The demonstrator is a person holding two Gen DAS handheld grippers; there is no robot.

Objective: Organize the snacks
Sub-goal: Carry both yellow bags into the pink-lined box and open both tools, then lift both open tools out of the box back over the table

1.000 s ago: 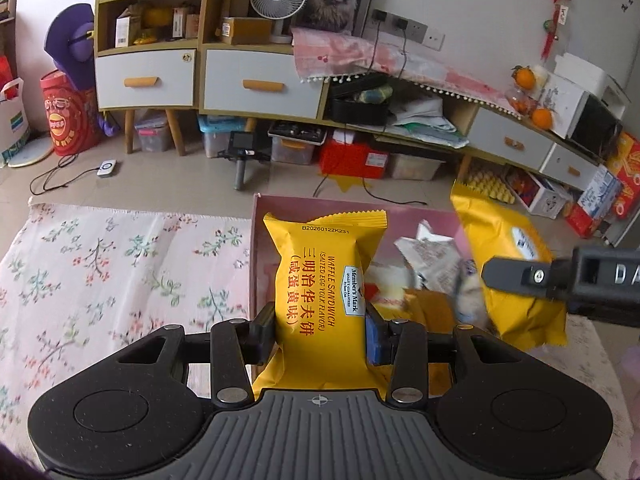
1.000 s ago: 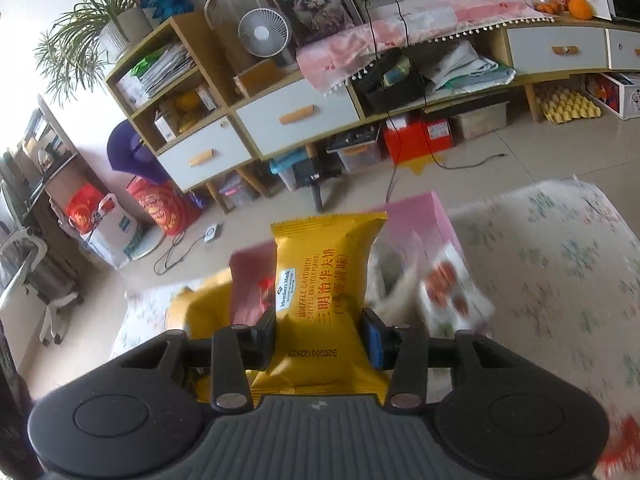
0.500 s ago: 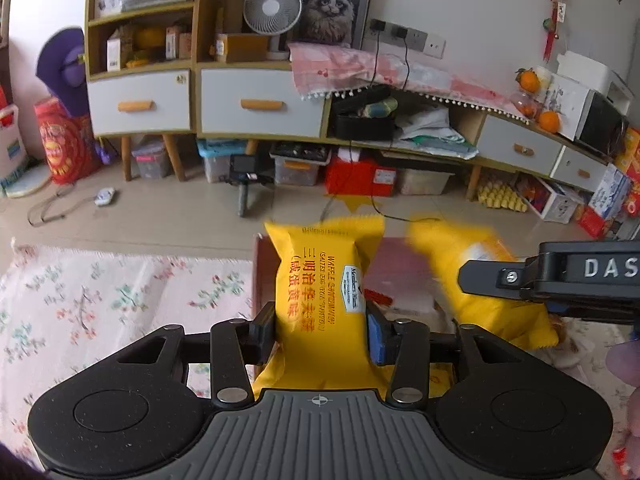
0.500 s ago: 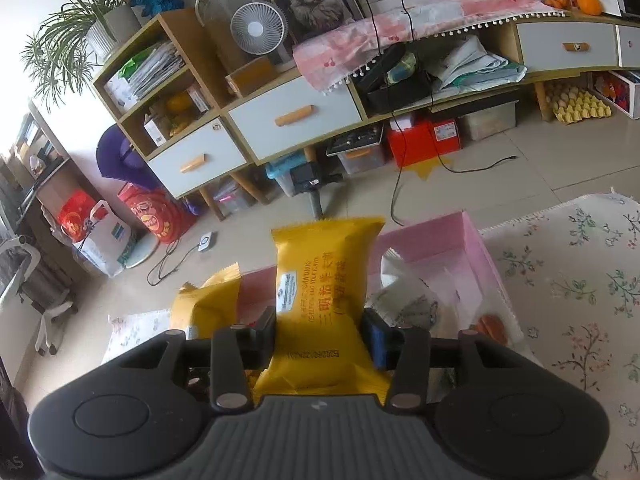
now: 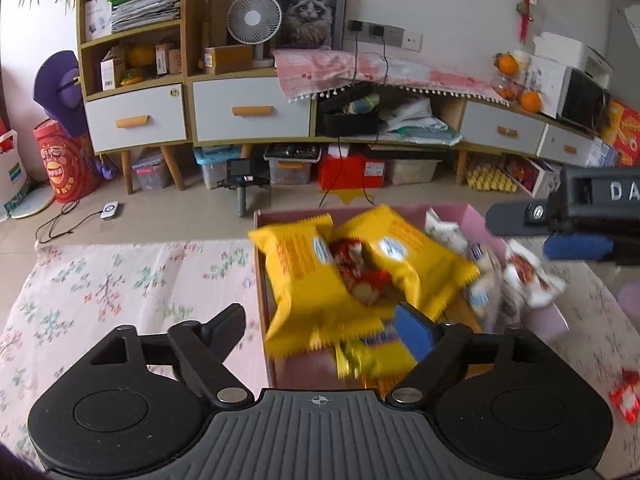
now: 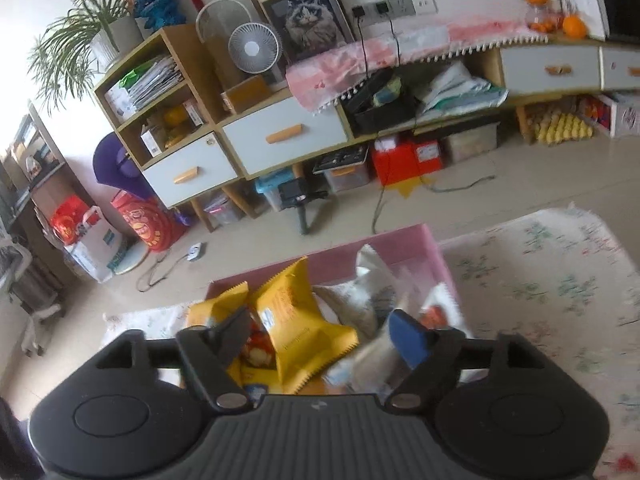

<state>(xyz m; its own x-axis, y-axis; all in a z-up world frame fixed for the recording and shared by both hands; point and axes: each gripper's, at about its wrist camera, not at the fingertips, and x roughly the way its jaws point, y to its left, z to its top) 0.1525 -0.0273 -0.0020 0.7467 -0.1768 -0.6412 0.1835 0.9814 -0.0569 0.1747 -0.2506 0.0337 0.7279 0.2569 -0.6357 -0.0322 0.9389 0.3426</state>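
Note:
A pink box (image 5: 472, 213) sits on the floral tablecloth and holds several snack packs. Two yellow waffle packs lie in it, one at the left (image 5: 304, 276) and one beside it (image 5: 404, 256), with a small red pack (image 5: 356, 268) between them. My left gripper (image 5: 320, 328) is open and empty just in front of the box. My right gripper (image 6: 320, 332) is open and empty over the box (image 6: 384, 240); a yellow pack (image 6: 296, 320) lies below it. The right gripper also shows at the right edge of the left wrist view (image 5: 568, 216).
The floral tablecloth (image 5: 120, 280) spreads left of the box. A small red snack (image 5: 626, 400) lies on the cloth at the right. White snack packs (image 5: 528, 272) lean on the box's right wall. A long cabinet (image 5: 248, 116) stands across the floor.
Both grippers opened and let go of their yellow waffle packs, which dropped into the pink box. Both grippers pulled back a little.

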